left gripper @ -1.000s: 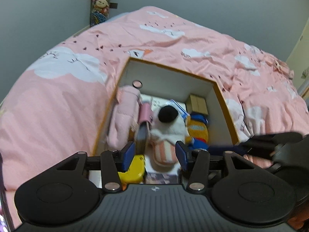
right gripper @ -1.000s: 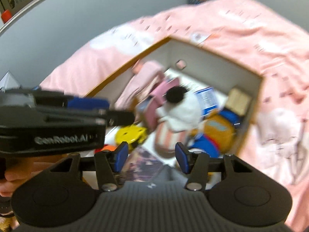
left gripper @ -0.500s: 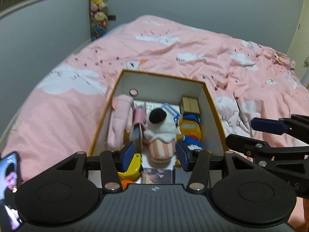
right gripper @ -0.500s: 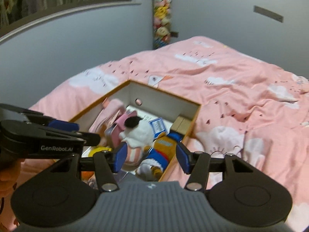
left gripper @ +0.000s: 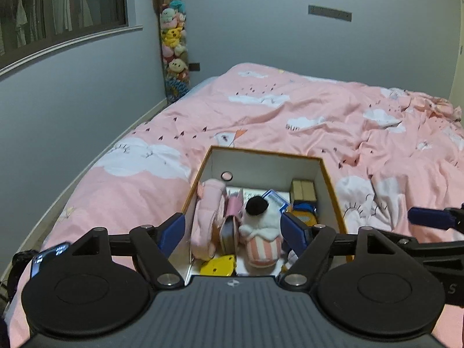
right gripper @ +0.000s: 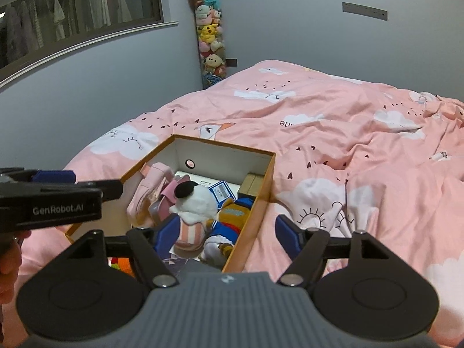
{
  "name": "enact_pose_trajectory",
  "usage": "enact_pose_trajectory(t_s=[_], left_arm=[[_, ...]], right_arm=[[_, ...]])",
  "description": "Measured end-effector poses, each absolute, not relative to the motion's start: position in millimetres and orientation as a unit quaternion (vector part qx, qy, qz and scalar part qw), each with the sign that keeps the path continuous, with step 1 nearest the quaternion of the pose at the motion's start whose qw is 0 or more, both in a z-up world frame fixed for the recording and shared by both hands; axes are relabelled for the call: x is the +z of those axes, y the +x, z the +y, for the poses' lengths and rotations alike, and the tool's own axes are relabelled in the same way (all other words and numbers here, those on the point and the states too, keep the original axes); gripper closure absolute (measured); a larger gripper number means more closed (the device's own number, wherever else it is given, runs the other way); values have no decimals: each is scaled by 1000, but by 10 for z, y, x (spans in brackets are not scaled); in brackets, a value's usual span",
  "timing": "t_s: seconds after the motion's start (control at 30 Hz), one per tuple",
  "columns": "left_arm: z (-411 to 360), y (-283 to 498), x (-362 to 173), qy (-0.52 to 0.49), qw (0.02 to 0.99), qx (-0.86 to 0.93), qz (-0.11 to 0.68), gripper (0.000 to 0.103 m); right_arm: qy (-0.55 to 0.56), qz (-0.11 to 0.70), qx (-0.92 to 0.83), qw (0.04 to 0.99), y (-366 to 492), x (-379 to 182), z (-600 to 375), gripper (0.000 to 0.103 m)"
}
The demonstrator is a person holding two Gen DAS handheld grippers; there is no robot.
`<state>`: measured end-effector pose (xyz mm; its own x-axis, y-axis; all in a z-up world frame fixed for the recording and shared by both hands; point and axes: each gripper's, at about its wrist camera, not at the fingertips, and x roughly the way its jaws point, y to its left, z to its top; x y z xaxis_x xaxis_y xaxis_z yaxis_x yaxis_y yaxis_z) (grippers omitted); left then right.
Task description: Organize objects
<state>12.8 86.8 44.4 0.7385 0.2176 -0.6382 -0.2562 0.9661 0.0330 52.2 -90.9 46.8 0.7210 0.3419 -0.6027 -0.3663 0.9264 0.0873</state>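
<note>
An open cardboard box [left gripper: 330,179] [right gripper: 262,197] lies on the pink bed, full of objects. In it are a white plush with a black top and pink-striped base [left gripper: 262,232] [right gripper: 194,203], a pink bag [left gripper: 207,217] [right gripper: 150,185], an orange and blue plush [left gripper: 303,217] [right gripper: 232,217], a yellow item [left gripper: 217,265], a small brown box [left gripper: 303,190] [right gripper: 252,182] and a blue card [right gripper: 221,192]. My left gripper [left gripper: 233,230] is open and empty, held above the box's near end. My right gripper [right gripper: 227,230] is open and empty over the box's right wall.
The pink cloud-print duvet [left gripper: 319,121] [right gripper: 362,145] covers the bed all around the box. A grey wall with a column of plush toys [left gripper: 174,46] [right gripper: 210,37] stands behind. A window [right gripper: 72,14] is at the left. A phone screen [left gripper: 47,256] shows at lower left.
Both grippers have pulled back and risen away from the box, so more of the bed and room shows. Their jaws have opened wider. Nothing in the box has moved.
</note>
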Motion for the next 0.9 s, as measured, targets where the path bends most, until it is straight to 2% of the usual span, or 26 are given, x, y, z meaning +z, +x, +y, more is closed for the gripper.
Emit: enact_pose_trajectory(t_s=[0.1,0.33,0.9], left_arm=[[854,85,381,-24,931,132,341,15],[773,56,175,8,918,132,373,15],[848,38,-102,-3,901,141,411,15]], right_arm=[[-19,319,189,929,490,460,-906,21],[-22,329,183,926,454,336,-887,20],[-35,367,180,912,484,47,-793,20]])
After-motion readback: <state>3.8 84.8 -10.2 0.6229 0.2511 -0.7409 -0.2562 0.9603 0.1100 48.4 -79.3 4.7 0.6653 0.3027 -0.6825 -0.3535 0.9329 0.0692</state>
